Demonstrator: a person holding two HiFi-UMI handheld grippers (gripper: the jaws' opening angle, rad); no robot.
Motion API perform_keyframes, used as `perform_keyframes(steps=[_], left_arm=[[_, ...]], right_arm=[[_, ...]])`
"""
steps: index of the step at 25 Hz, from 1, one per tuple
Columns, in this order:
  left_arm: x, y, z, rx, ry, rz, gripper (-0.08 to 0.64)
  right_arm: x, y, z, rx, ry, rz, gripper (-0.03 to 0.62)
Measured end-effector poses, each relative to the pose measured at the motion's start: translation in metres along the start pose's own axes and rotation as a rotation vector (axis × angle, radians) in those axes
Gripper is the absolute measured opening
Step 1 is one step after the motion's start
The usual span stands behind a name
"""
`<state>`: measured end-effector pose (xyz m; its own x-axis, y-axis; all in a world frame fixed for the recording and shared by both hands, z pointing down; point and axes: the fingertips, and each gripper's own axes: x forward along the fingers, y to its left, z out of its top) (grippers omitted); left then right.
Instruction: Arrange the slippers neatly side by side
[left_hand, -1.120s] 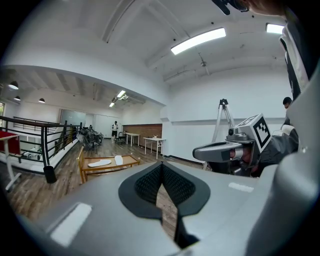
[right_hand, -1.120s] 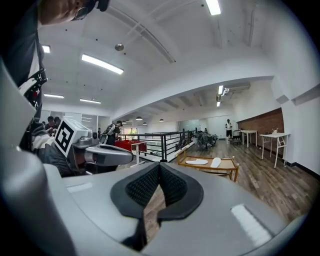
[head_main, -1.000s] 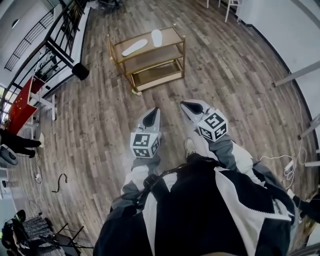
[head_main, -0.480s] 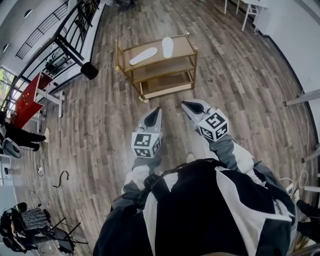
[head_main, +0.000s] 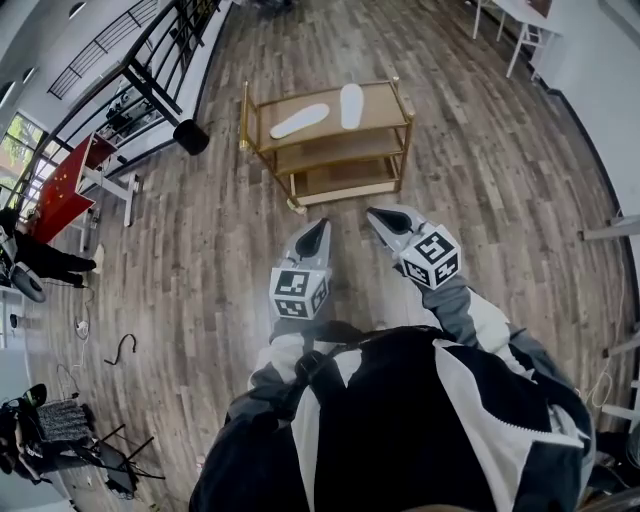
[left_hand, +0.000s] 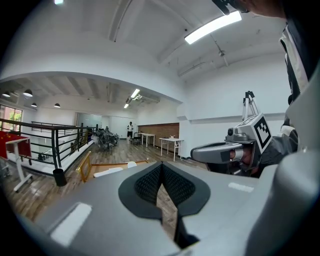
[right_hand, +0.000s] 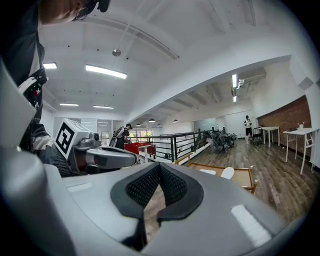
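Two white slippers lie on the top shelf of a gold three-shelf cart (head_main: 398, 100): one slipper (head_main: 300, 121) lies slanted at the left, the other slipper (head_main: 351, 105) stands nearly straight at the right, apart from it. My left gripper (head_main: 318, 227) and right gripper (head_main: 376, 215) hover side by side over the wooden floor, short of the cart, both shut and empty. In the left gripper view the cart (left_hand: 87, 165) and a slipper (left_hand: 108, 171) show beyond the shut left gripper (left_hand: 161, 165). The right gripper view shows the cart (right_hand: 245, 176) with a slipper (right_hand: 227, 173) past the right gripper (right_hand: 159, 166).
A black railing (head_main: 150, 60) runs along the left edge of the floor, with a black round bin (head_main: 190, 136) at its foot. A red table (head_main: 60, 190) stands far left. White table legs (head_main: 520, 35) show at the upper right. Cables lie on the floor at left.
The person has walked toward the cart: it sits nearer and lower in the head view. Both grippers keep their pose, shut and side by side.
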<state>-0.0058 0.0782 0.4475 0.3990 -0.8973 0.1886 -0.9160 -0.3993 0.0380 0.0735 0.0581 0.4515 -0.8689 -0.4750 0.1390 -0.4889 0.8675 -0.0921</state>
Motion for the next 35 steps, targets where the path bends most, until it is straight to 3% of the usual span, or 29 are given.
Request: perform_keyframes(steps=[4,12,27,35], left_arm=[[0.009,0.013,-0.002,-0.002,0.007,0.002,0.014],[0.051,0.044,-0.002,-0.005,0.013,-0.052,0.014],[0.145,0.182,0.04,0.029,-0.013,-0.146,0.014],[0.173,0.224,0.023,-0.004,0.01,-0.207,0.014]], right_arm=[[0.016,-0.002,-0.002,-0.003,0.004,0.016,0.006],[0.046,-0.041,-0.007,0.023,0.014,-0.043,0.006],[0.179,-0.119,0.041,0.001,-0.019,-0.165,0.008],[0.219,-0.141,0.035,0.011,-0.001,-0.218,0.008]])
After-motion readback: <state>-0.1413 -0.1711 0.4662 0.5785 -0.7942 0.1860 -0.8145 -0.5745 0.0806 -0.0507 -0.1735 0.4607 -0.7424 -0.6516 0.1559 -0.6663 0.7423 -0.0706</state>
